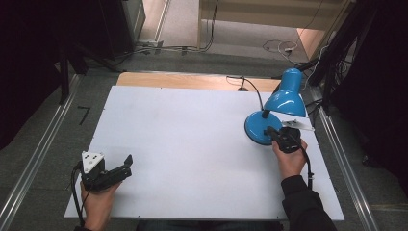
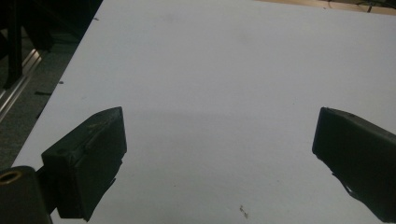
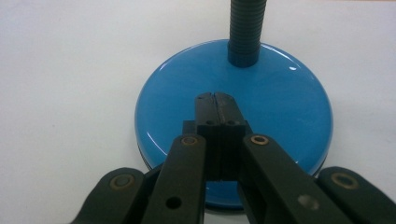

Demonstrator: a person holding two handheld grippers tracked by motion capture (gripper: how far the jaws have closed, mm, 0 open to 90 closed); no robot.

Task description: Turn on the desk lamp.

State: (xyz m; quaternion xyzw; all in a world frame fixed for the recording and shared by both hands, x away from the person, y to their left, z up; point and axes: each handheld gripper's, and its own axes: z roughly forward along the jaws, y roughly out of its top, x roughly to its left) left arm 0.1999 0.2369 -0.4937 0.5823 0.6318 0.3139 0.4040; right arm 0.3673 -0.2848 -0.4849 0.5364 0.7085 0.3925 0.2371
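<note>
You are pressing right gripper [image 3: 215, 96] – jaws pressed together – onto blue lamp base [image 3: 177, 98], probably seeking switch; left gripper [image 1: 126, 166] resting spread.

Legible markings: one. A dark, hand-drawn figure resembling a "7" [image 1: 84, 114] stands on the grey floor [image 1: 53, 144], just left of the white surface [image 1: 183, 144], between it and the metal rail [image 1: 36, 161]. Lamp [image 1: 284, 103]: no brand or label readable on shade or base. Small white sheet [image 1: 299, 125] beside the lamp base: print, if any, too small to read.
</note>
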